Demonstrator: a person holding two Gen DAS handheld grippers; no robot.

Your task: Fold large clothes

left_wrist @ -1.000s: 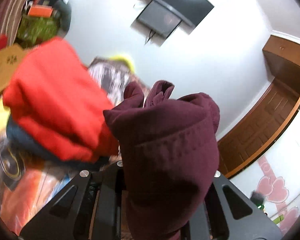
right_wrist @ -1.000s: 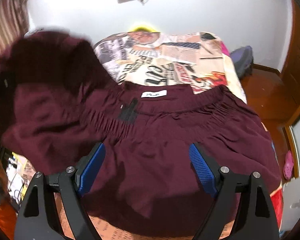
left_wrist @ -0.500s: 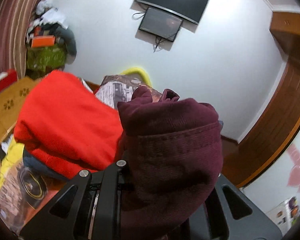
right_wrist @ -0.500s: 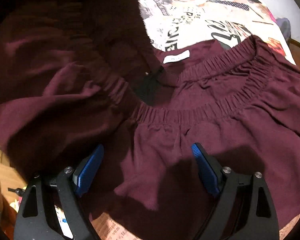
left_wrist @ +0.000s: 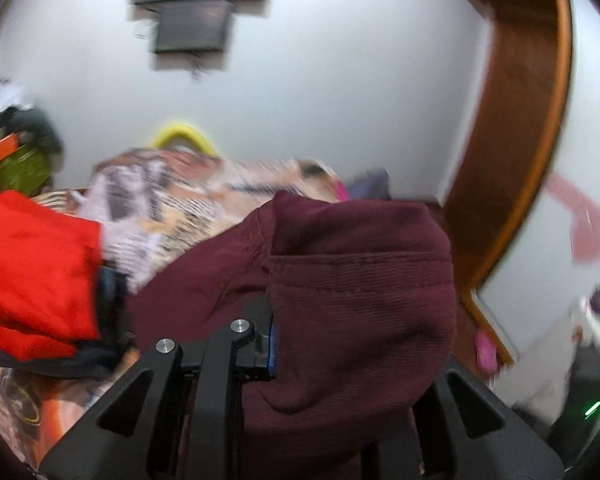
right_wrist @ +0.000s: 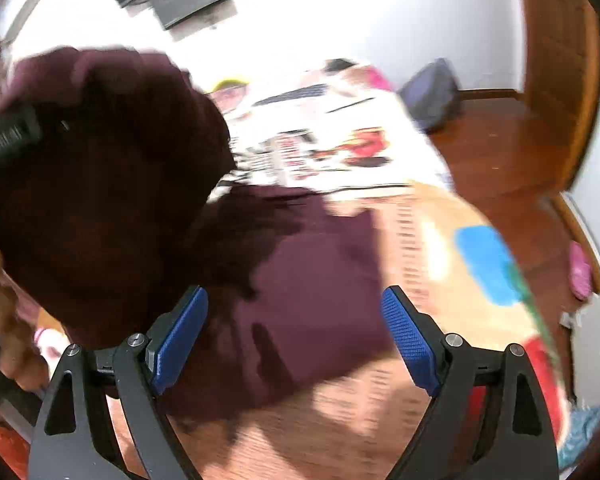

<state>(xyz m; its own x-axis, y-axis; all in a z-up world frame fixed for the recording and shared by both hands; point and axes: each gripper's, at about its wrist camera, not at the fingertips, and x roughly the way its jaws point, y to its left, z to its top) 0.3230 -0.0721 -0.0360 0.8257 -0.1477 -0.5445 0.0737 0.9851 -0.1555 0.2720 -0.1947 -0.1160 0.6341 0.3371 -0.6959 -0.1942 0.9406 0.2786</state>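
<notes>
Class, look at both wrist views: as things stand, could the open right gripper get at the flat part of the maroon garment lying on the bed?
Probably yes. The right gripper is open and empty, with the maroon garment spread just beyond its pads; only the lifted part in the left gripper hangs off to one side.

garment: dark maroon all over, with stitched seams in the same colour
bedspread: white with black lettering, red and orange patches, and a bright blue patch at its right side
red cloth: plain bright red, lying on something dark navy
right gripper: black frame, blue textured pads on the fingers
left gripper: black frame, a sliver of blue pad showing
wall: plain white
door: brown wood
slipper: pink
</notes>
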